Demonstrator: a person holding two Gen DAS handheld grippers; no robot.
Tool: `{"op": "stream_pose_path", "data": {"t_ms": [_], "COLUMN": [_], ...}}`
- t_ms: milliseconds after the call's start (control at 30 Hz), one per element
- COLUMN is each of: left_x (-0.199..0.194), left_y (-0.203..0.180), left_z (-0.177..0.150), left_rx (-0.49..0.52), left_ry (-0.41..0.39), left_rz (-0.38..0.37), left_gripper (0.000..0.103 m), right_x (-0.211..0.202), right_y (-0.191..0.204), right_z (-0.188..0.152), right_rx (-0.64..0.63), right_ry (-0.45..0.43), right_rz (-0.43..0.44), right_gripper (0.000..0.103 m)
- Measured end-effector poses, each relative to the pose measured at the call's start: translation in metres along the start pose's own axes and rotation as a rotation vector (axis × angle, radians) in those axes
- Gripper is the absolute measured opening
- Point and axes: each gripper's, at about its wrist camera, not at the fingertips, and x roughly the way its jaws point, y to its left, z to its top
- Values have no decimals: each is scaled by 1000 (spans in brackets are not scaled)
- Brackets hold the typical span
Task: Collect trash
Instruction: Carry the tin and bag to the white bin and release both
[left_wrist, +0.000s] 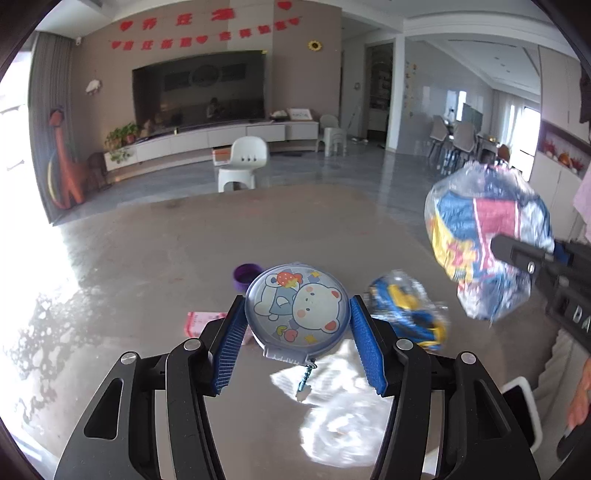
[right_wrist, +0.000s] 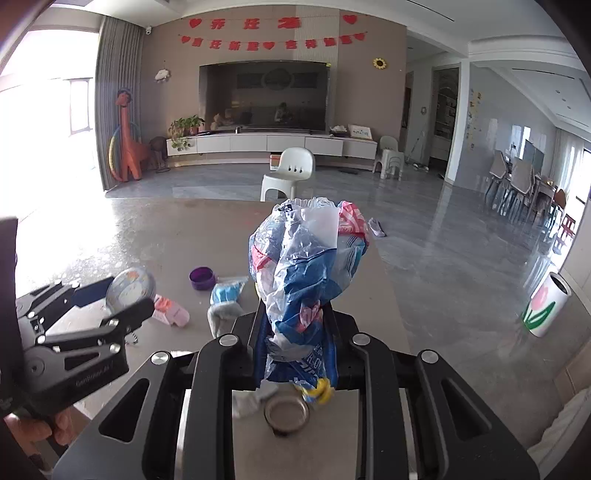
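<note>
table: a wide grey-brown top with litter spread over its near half; anything dropped from here lands back on it or slides off the right edge to the floor.
bin: a white tub with a painted tulip stands on the floor at about 3 o'clock in the right wrist view, well apart from the table; the carry to it looks like the risky stretch.
crumpled wrapper: held in the air, a bulky blue, white and pink wad; the right gripper is pressed together on its lower tail only, so the thin film could slip or tear free.
round case: a cartoon-bear case sits pinched between the pads of the left gripper, its jaws half spread; it may not be trash at all.
second wrapper: blue and yellow, on the table at 3 o'clock of the case, not yet collected.
purple cup: at 11 o'clock of the case, easily knocked.
</note>
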Motion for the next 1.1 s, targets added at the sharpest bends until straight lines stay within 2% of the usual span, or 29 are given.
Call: {"op": "stream_pose_path", "data": {"t_ms": [400, 833, 1100], "left_x": [-44, -45, -38], "left_y": [-114, -235, -286], "left_z": [-16, -63, -88], "left_rx": [103, 264, 346], "left_ry": [5, 107, 173], "left_rz": [-171, -360, -435], "left_gripper": [55, 55, 55], "right_x": [-73, -121, -133], "right_y": [-65, -135, -165], "right_z": [-62, -136, -171], "right_rx": [105, 224, 282], "right_ry": [12, 82, 126], "right_rz": [-130, -288, -353], "right_gripper": [26, 26, 26]}}
